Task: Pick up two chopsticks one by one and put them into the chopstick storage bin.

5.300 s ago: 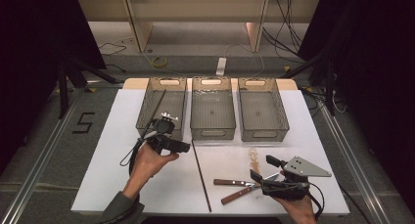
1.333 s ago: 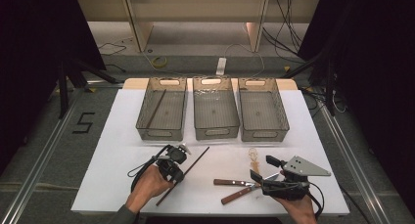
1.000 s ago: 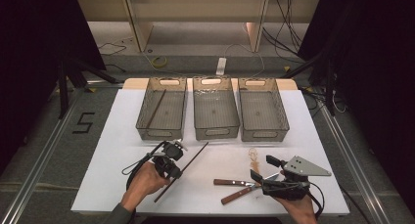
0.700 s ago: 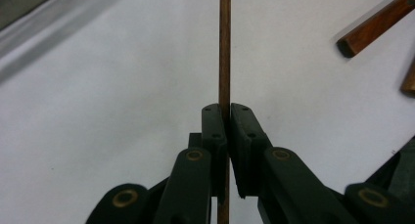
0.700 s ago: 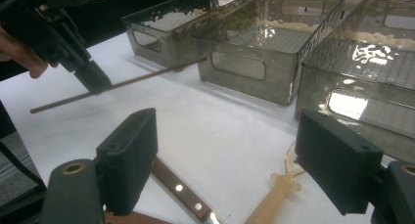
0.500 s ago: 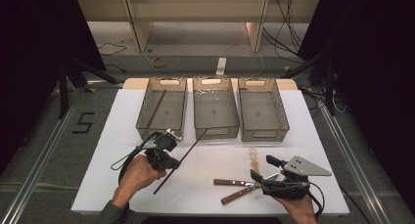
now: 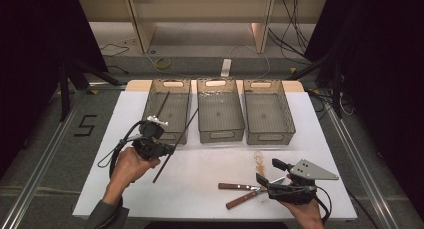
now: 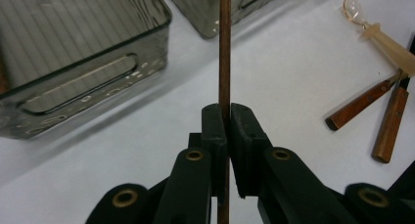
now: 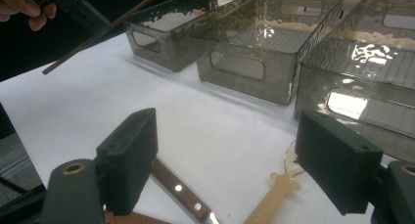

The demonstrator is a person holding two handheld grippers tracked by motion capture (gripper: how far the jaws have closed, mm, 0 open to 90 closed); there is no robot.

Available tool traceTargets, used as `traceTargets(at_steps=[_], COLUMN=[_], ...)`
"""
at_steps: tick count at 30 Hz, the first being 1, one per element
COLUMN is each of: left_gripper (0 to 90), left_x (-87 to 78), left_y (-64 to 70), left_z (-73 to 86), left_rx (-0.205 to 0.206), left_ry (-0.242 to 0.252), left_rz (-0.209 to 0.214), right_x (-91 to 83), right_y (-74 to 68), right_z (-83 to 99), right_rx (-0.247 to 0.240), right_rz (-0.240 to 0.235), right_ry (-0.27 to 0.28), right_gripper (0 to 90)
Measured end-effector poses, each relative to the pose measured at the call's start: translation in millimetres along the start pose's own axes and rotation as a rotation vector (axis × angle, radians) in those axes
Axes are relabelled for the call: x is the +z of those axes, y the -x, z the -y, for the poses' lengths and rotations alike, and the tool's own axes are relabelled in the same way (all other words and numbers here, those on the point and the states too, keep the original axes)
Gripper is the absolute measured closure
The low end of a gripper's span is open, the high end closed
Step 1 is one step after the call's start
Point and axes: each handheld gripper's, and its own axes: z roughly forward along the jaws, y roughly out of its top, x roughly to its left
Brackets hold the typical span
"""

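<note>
Dark wooden chopstick (image 7: 176, 142) sits clamped in your left gripper (image 7: 159, 148); fingers (image 8: 215, 131) are pinched narrow on it, near mid-length in the left gripper view. In the high view it is off the tabletop (image 7: 200, 179), tilted, upper end over the near wall of the left bin (image 7: 150, 106), lower end hanging over bare white surface.

Count:
- Chopsticks: two. One in your left gripper, a second chopstick (image 7: 162, 105) lying inside the left bin, leaning along its length.
- Bins: three, smoked clear plastic, side by side at the far edge of the tabletop. Left one has that one chopstick in it. Middle bin (image 7: 235, 134) and right bin (image 7: 280, 134) look empty from above.
- Wooden-handled knives (image 7: 240, 194): two, near your right gripper, crossing near their blade ends. In the left gripper view the handles lie just beside each other.
- Clear plastic spoon (image 7: 259, 159): one, just beyond the knives, bowl pointing toward the bins.

Your right gripper (image 7: 267, 173) rests on the tabletop at the near right. Its fingers (image 9: 129, 158) stand wide apart with nothing between them; in the right gripper view one knife handle and the spoon handle lie on the surface below the gap. The two grippers are well apart.
</note>
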Motion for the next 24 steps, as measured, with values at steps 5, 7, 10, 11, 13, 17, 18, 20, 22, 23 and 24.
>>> traceTargets(at_steps=[5,7,10,11,13,17,18,20,22,23,24], left_gripper=[84.9,84.9,84.9,84.9,84.9,84.9,84.9,84.9,84.8,84.8,84.8], left_x=[-4.1,-6.2,-10.6,-12.8,-16.3,-19.6,-20.1,-20.1,-20.2,-20.0,-20.4], left_y=[-12.4,-16.3,-22.2,-25.0,-29.2,-40.4,-42.6,-43.9,-48.9,-50.3,-51.3], left_z=[-6.3,-9.4,-15.2,-17.7,-20.6,-26.7,-28.7,-30.4,-39.4,-44.0,-47.7], left_rx=[-0.029,-0.036,-0.046,-0.048,-0.060,-0.089,-0.093,-0.095,-0.096,-0.097,-0.095], left_ry=[0.037,0.051,0.081,0.096,0.124,0.166,0.172,0.179,0.194,0.202,0.205], left_rz=[-0.006,-0.011,-0.023,-0.030,-0.038,-0.047,-0.049,-0.049,-0.058,-0.067,-0.071], right_x=[0.9,0.6,0.7,0.7,0.6,0.8,0.9,0.8,0.7,0.7,0.7], right_y=[0.4,0.3,0.8,0.7,0.7,0.9,0.9,0.9,0.8,0.8,0.8], right_z=[0.4,0.5,0.6,0.6,0.6,0.8,0.8,0.8,0.8,0.7,0.6], right_rx=[0.004,0.003,0.007,0.006,0.006,0.007,0.007,0.007,0.006,0.006,0.006], right_rz=[0.001,0.001,0.002,0.003,0.004,0.004,0.004,0.004,0.005,0.006,0.006], right_ry=[-0.005,-0.005,-0.006,-0.006,-0.003,-0.002,0.000,-0.002,-0.003,-0.001,0.002], right_gripper=[24.7,24.7,24.7,24.7,24.7,24.7,24.7,24.7,24.7,24.7,24.7])
